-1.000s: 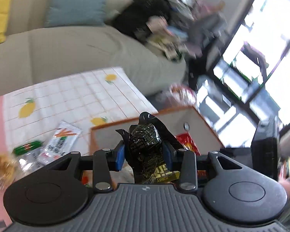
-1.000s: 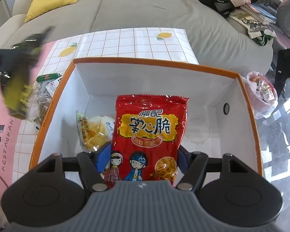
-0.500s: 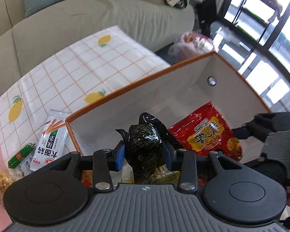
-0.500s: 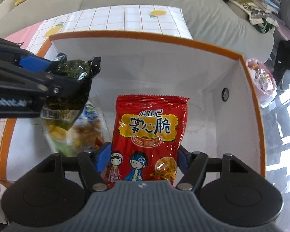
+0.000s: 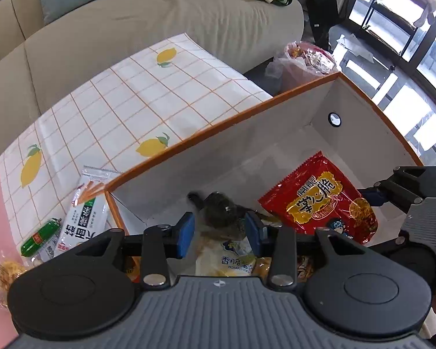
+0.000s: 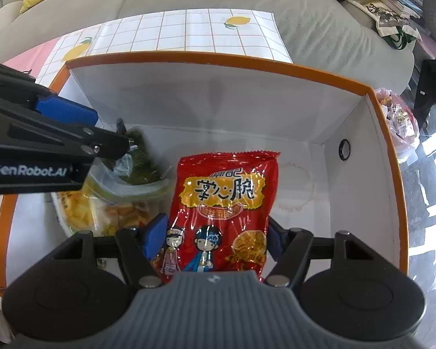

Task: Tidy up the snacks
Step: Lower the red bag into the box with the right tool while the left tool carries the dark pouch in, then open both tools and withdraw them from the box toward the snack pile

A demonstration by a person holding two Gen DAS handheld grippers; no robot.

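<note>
Two grippers: both reach down into one white storage box with an orange rim (image 6: 218, 58), each with a snack, so the box is evidently the collecting place.
Left gripper (image 5: 219, 228): its blue pads stand apart on either side of a small dark, crinkled foil snack packet (image 5: 221, 208). The packet is blurred and looks clear of the pads, so I judge it is being let go rather than pinched; the pictures do not settle whether a pad touches it.
Why there: the dark packet is over a clear bag of yellow potato crisps (image 5: 232, 261) already lying at the left of the box floor, so it would land on or beside that bag.
Right gripper (image 6: 210, 235): jaws pinch the lower part of a glossy red snack bag with cartoon figures (image 6: 226, 200), one pad at each side edge. Holding it low keeps it standing upright over the box floor, just right of the crisps.
Free room: the right part of the box floor is bare, which suits laying the red bag there.
Left outside: a white noodle-stick pack (image 5: 84, 218), a green sausage stick (image 5: 40, 237) and a clear bag of golden snacks (image 5: 5, 273) lie on the lemon-print checked tablecloth (image 5: 130, 101), near the box's left wall.
Progress: partway, by my judgement, as several snacks wait outside.
</note>
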